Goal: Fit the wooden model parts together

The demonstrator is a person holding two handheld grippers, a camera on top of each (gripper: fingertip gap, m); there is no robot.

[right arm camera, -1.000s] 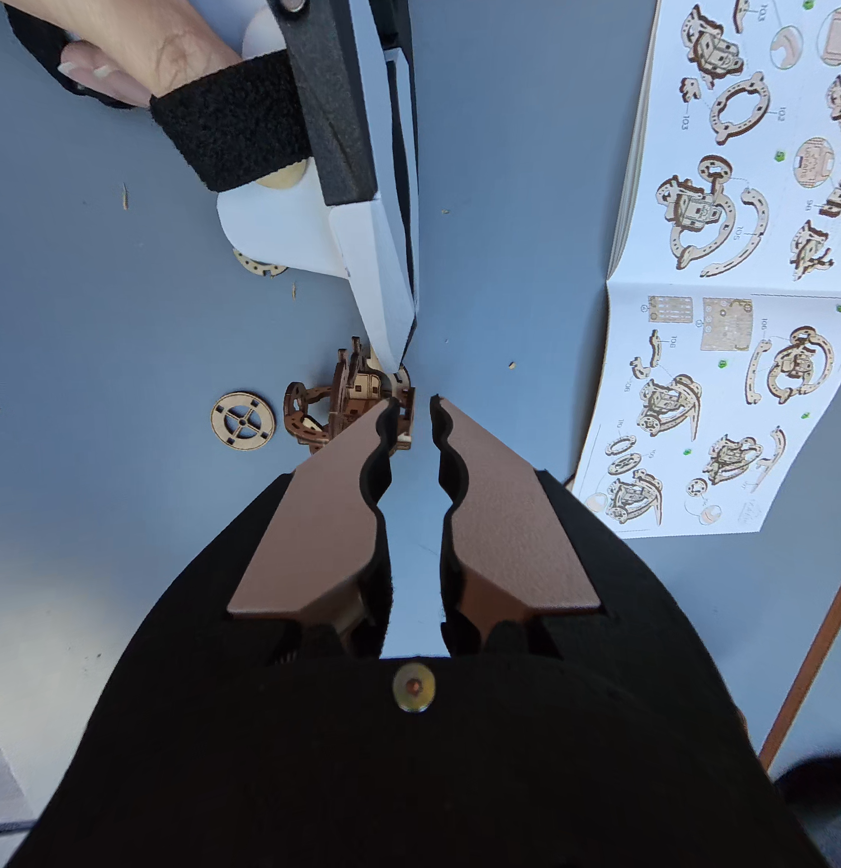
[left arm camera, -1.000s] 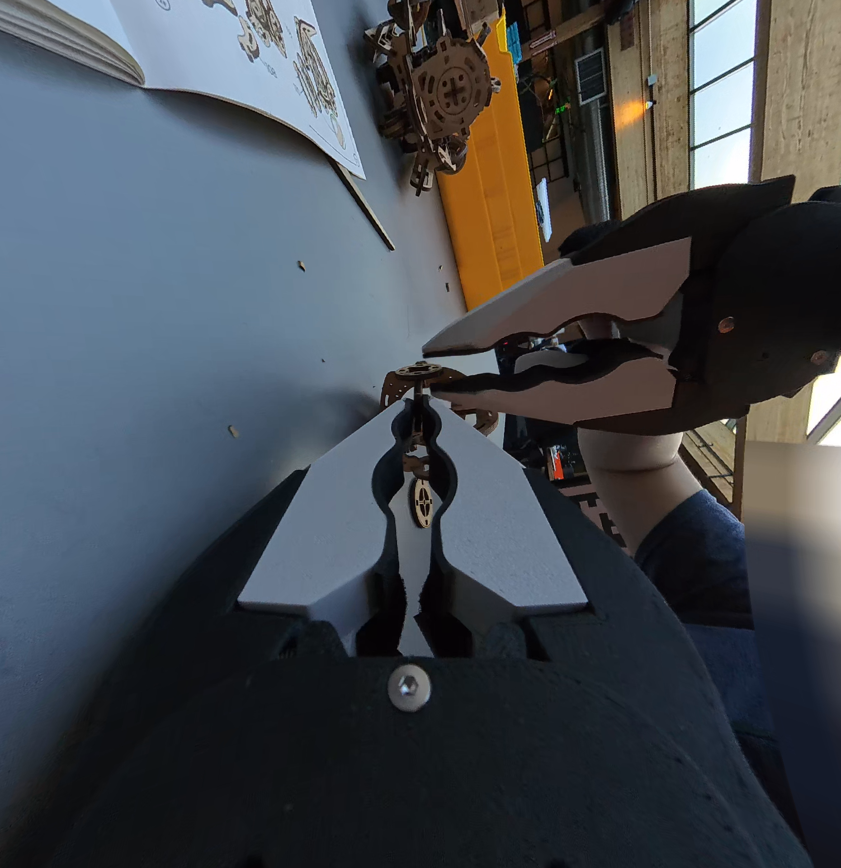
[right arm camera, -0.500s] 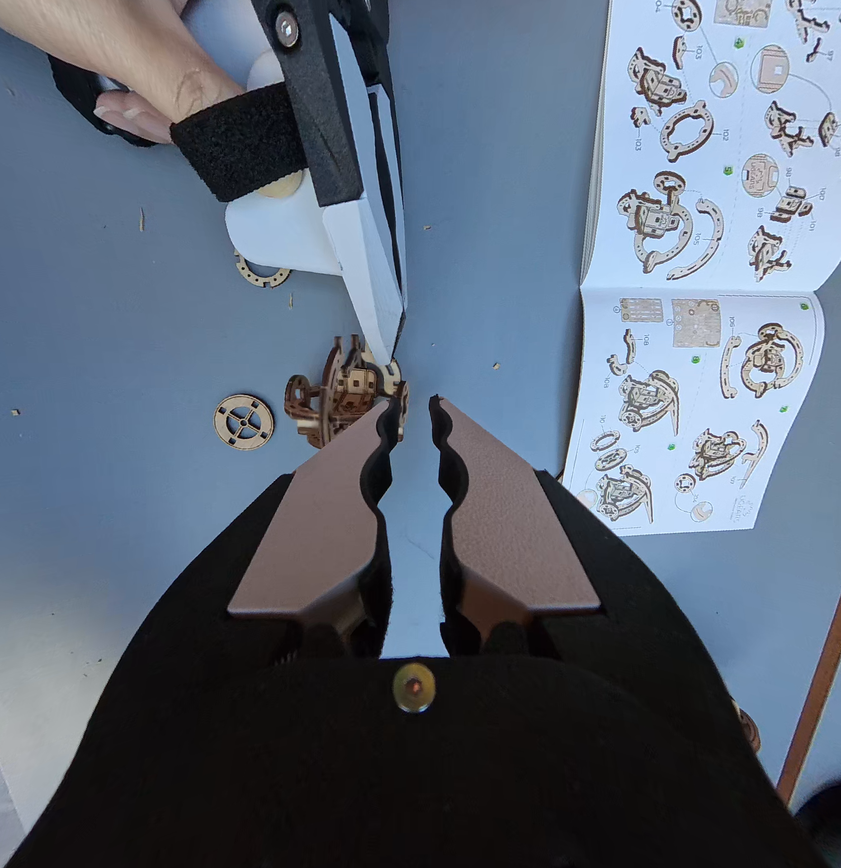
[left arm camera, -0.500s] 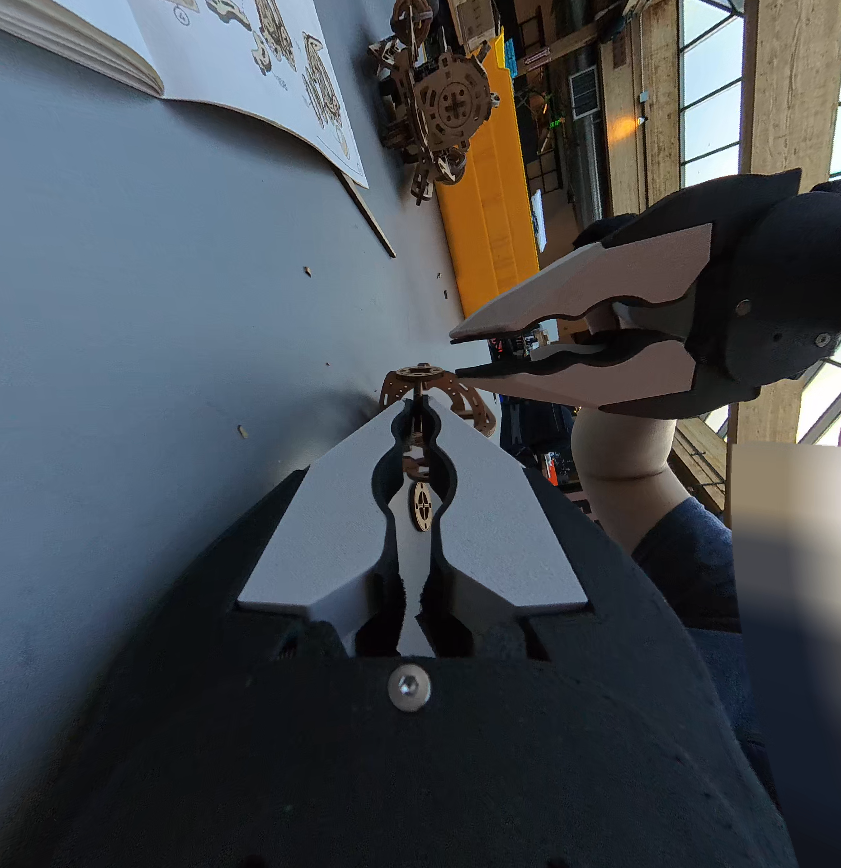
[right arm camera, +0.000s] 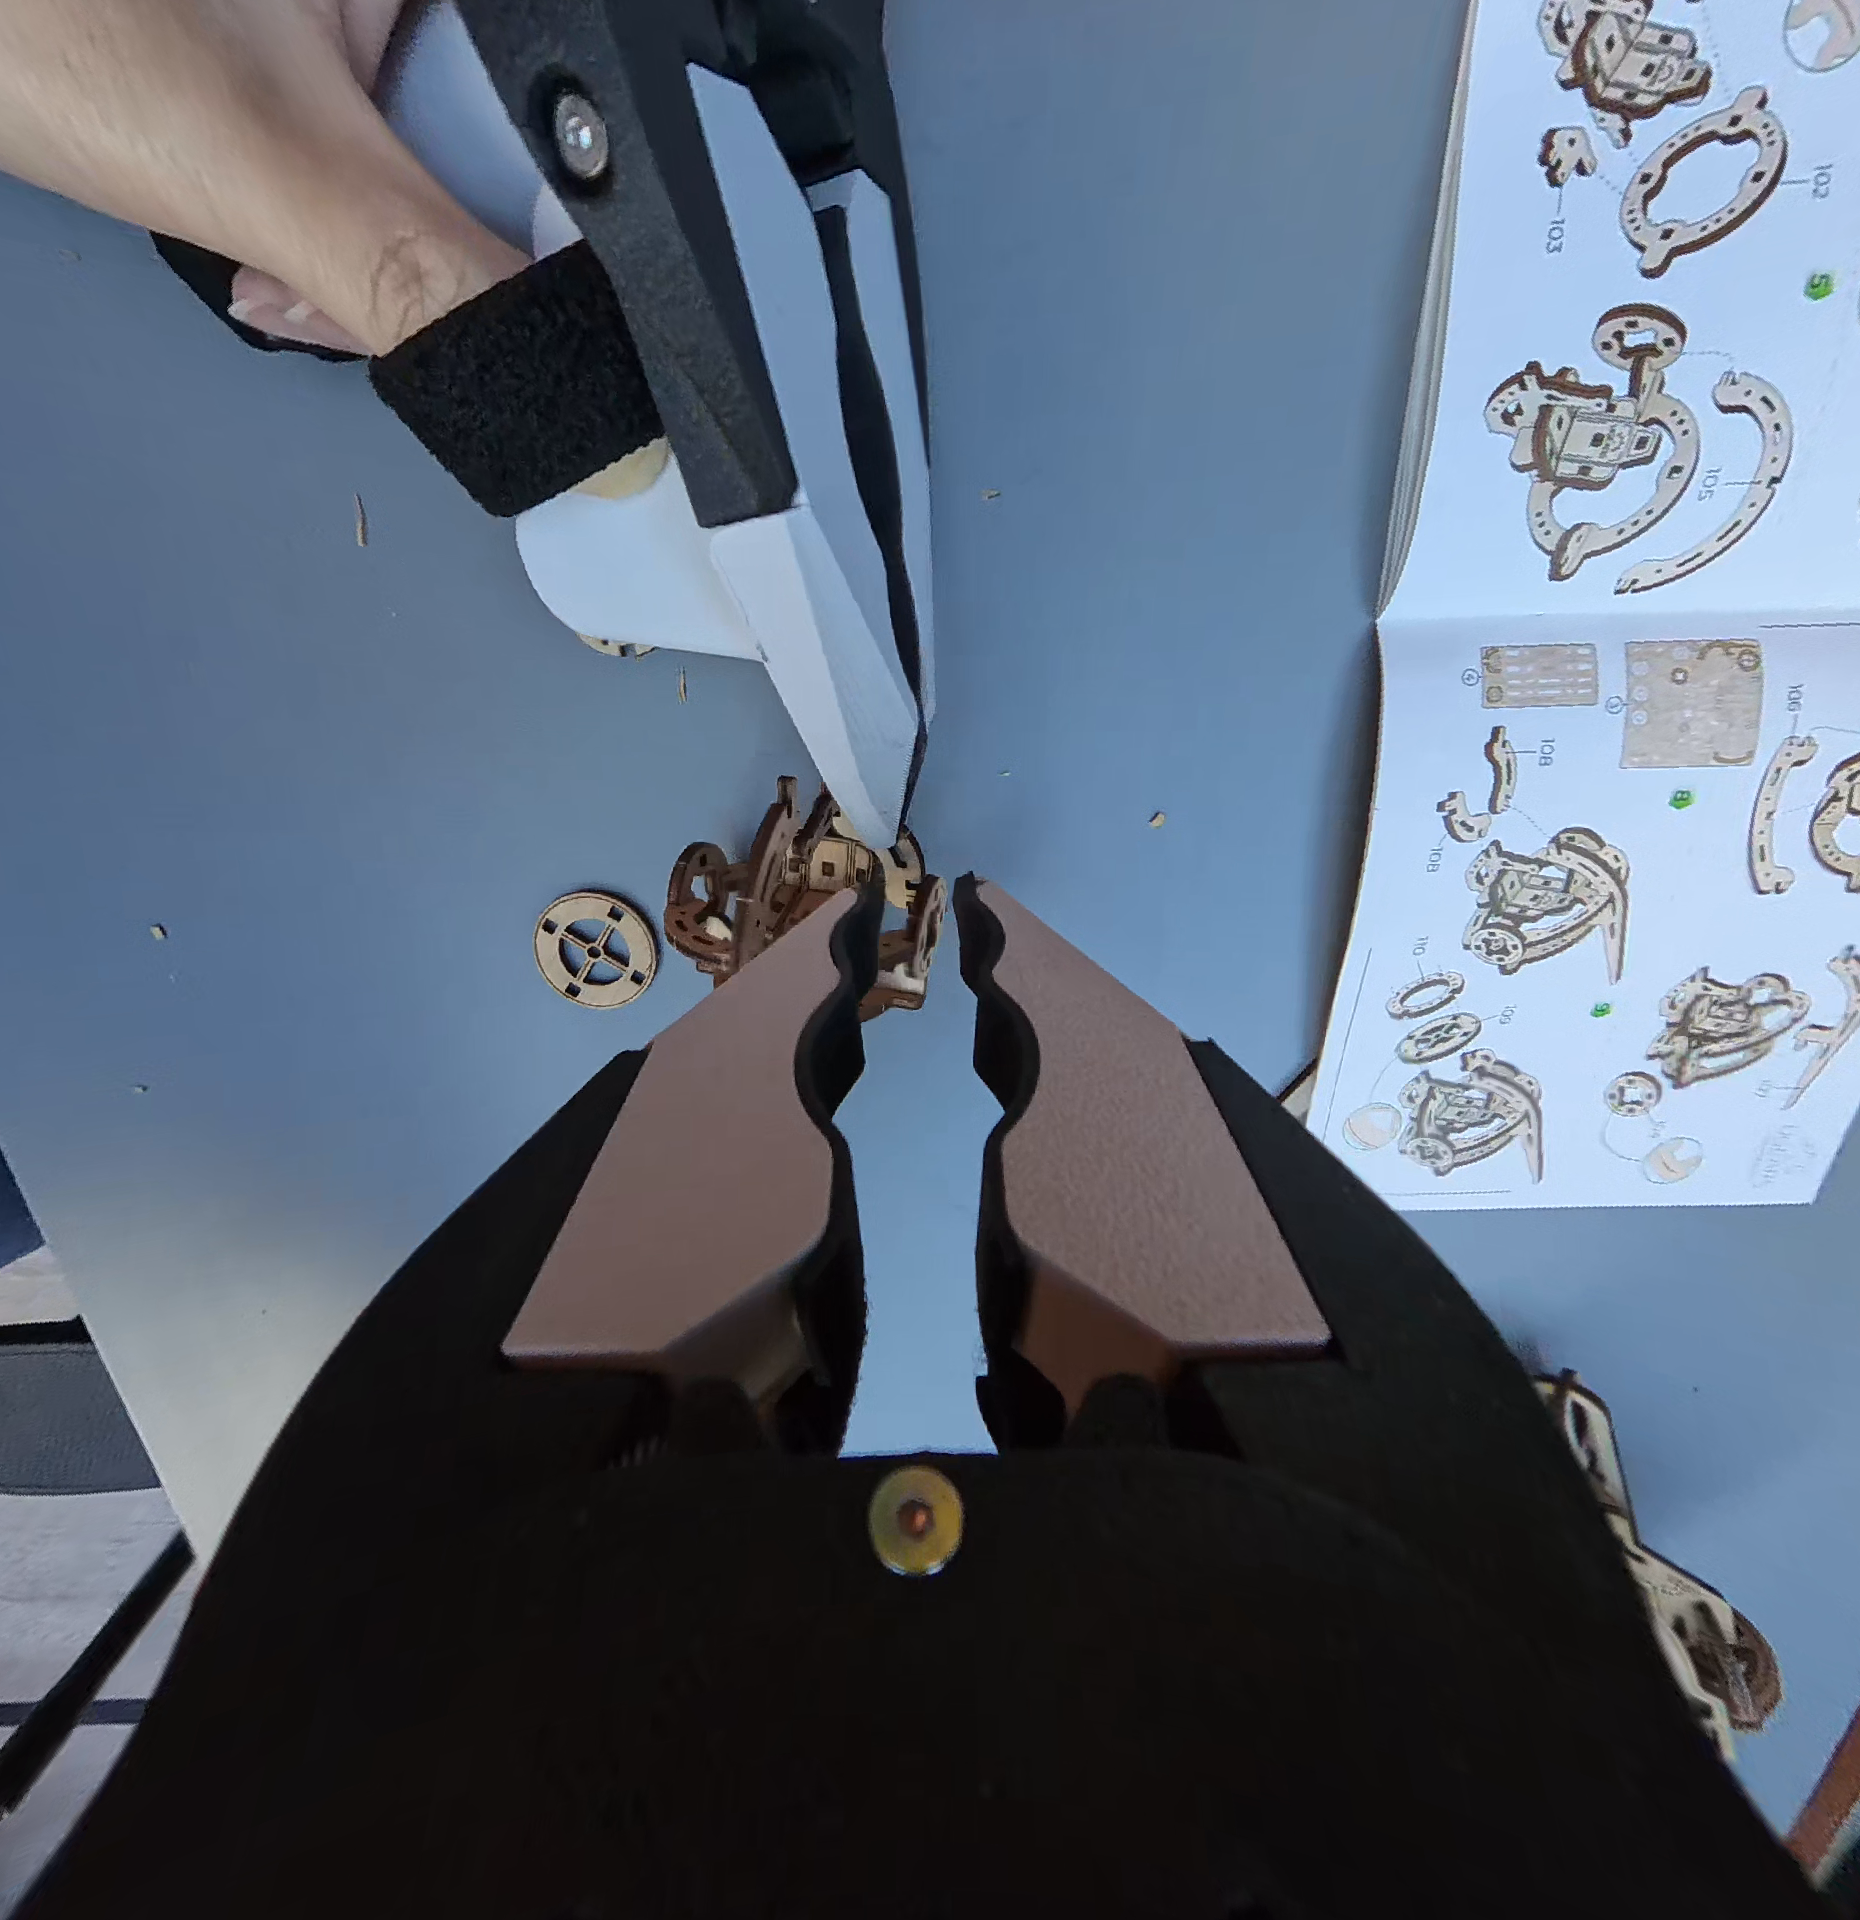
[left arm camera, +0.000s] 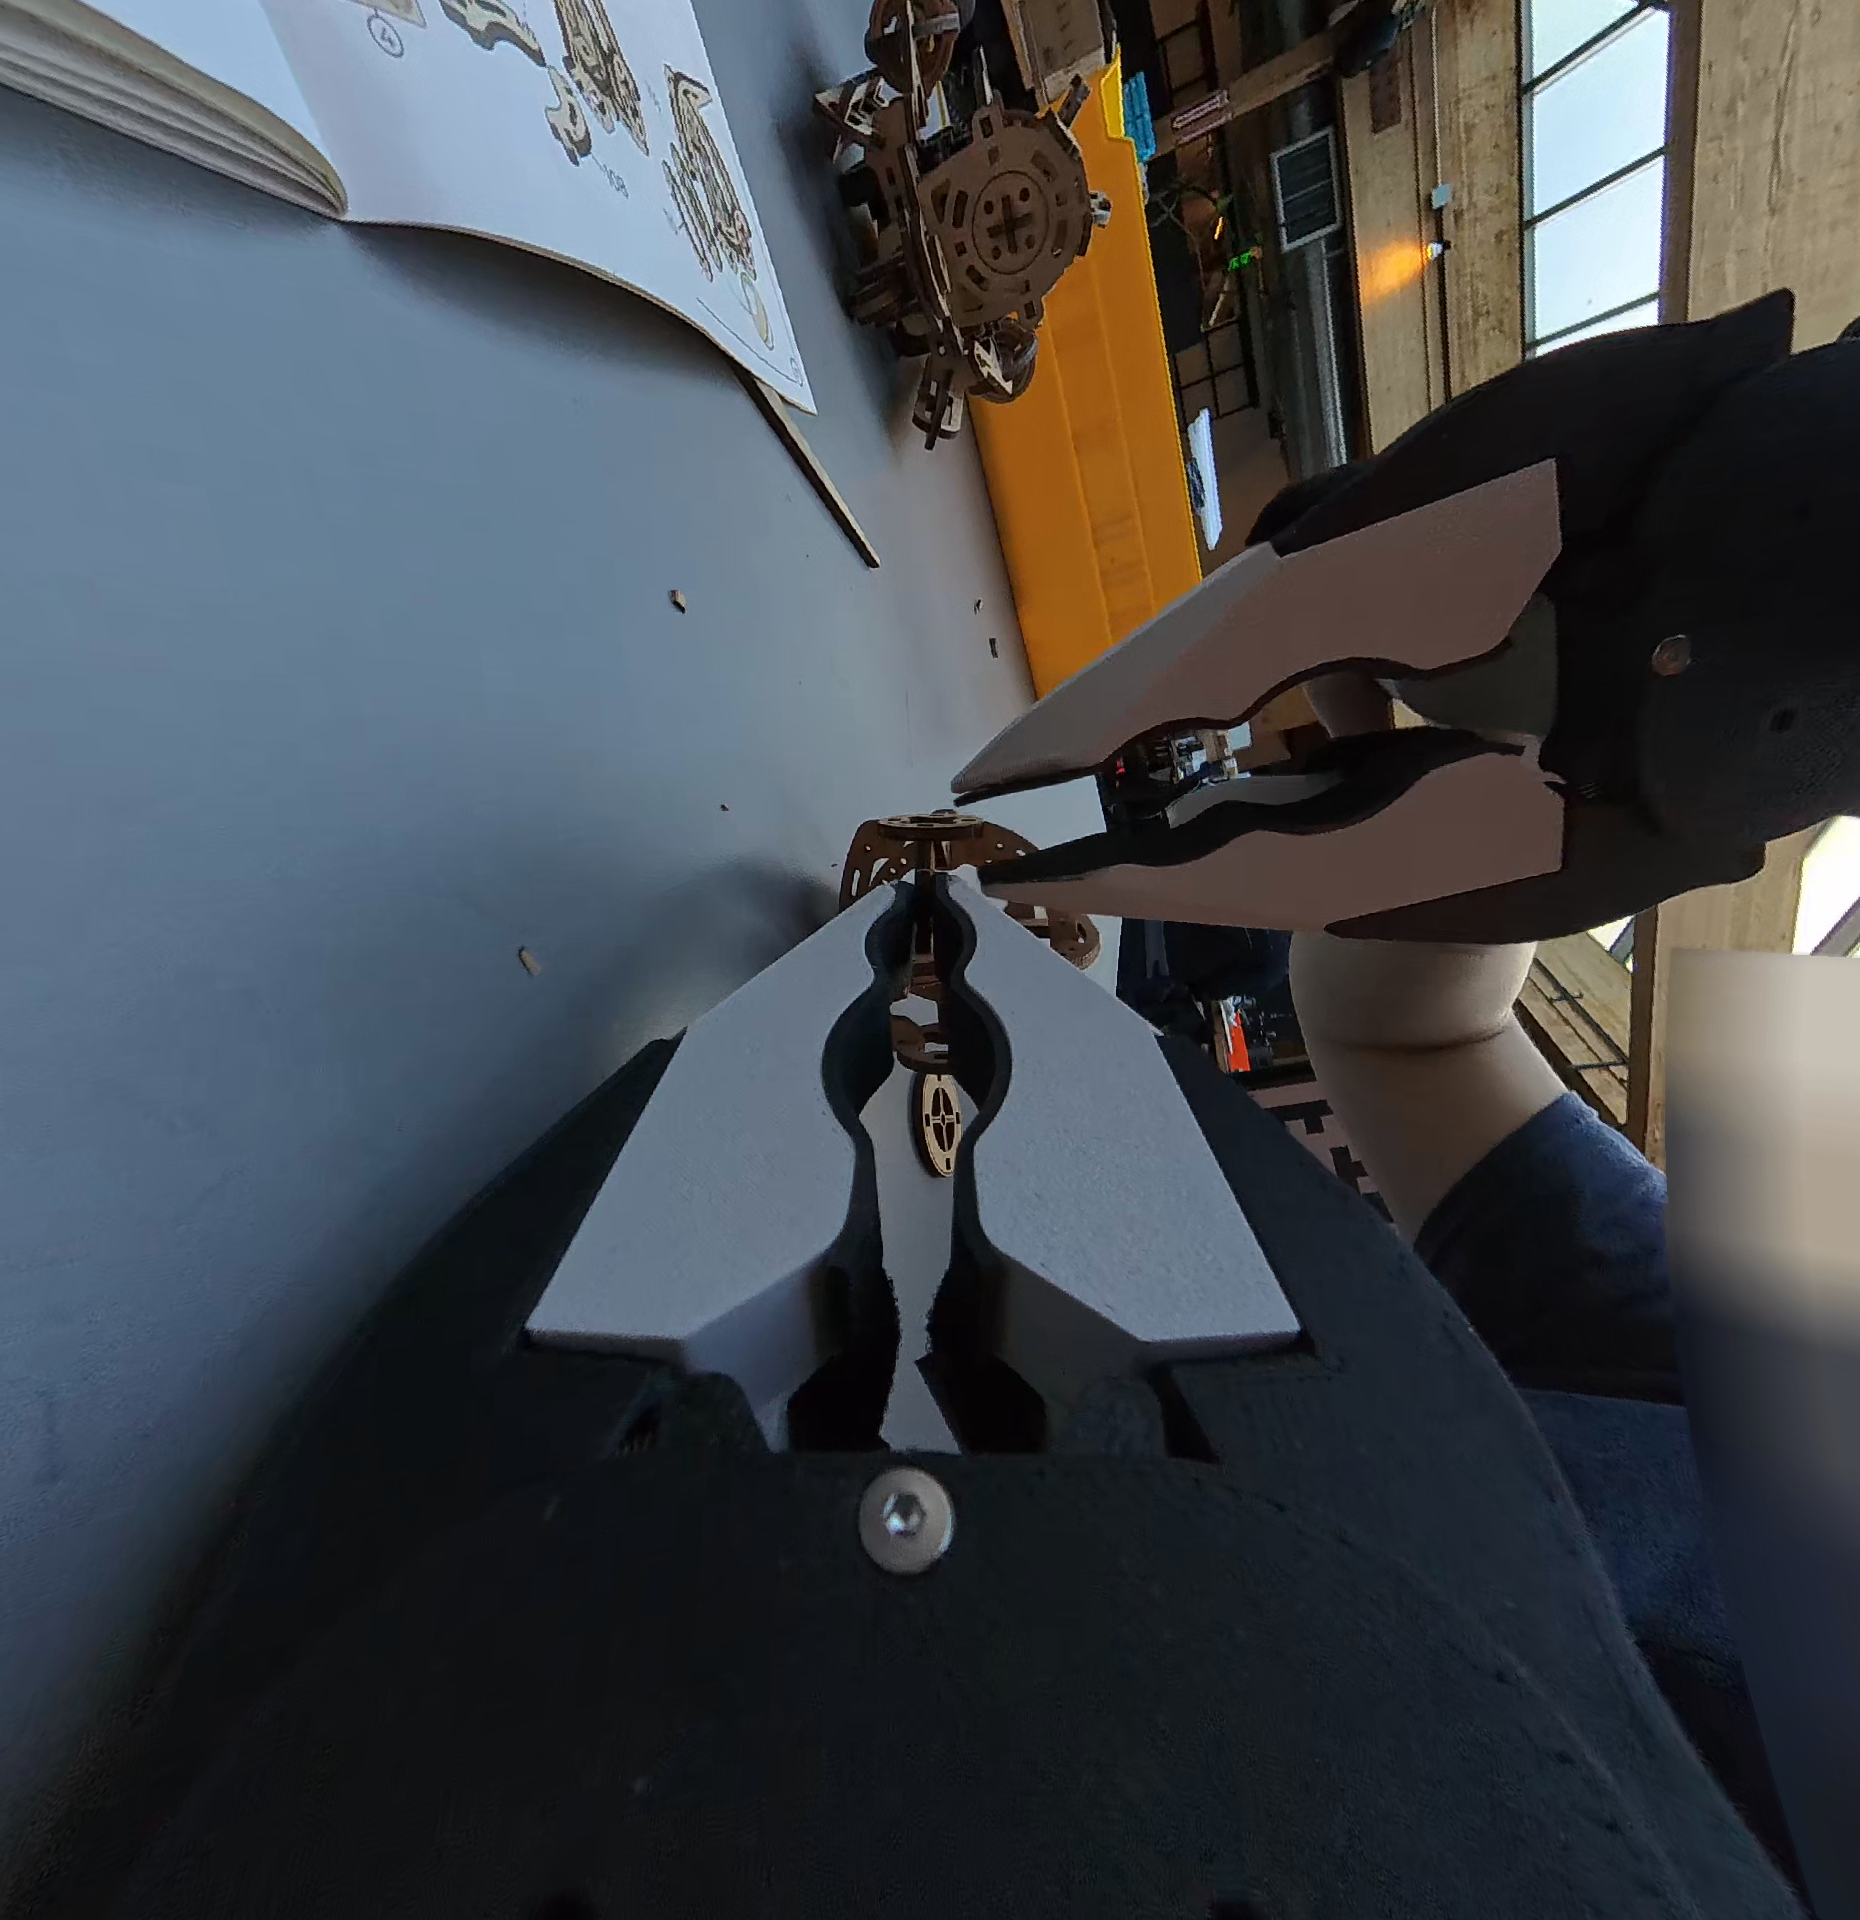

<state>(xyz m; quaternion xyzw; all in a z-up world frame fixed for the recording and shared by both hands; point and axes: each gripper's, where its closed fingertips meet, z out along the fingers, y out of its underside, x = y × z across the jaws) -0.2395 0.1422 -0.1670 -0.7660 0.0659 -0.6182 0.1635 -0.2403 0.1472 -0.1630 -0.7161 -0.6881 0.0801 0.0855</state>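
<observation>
A small brown wooden sub-assembly (right arm camera: 791, 894) stands on the blue-grey table. My left gripper (left arm camera: 931, 888) is shut on it at the fingertips; in the right wrist view it comes down from above (right arm camera: 884, 821). A small wheel (left arm camera: 928, 828) sits on top of the sub-assembly, with a curved arc piece (left arm camera: 1056, 930) behind it. My right gripper (right arm camera: 913, 906) is open, its tips on either side of an edge-on wheel of the sub-assembly; in the left wrist view it comes in from the right (left arm camera: 973, 831). A loose spoked wooden disc (right arm camera: 595, 951) lies just left of the sub-assembly.
An open instruction booklet (right arm camera: 1632, 727) lies to the right, also in the left wrist view (left arm camera: 490, 104). A large finished wooden model (left arm camera: 967, 229) and a yellow bin (left arm camera: 1092, 416) stand at the far table edge. A small ring part (right arm camera: 614, 646) lies under the left gripper. Both grippers' tips are roughly 8 centimetres from the loose spoked wooden disc (right arm camera: 595, 951).
My right gripper drew back a little from the sub-assembly, then came back in close to it and lower. My left gripper stayed shut on the sub-assembly, which turned slightly.
</observation>
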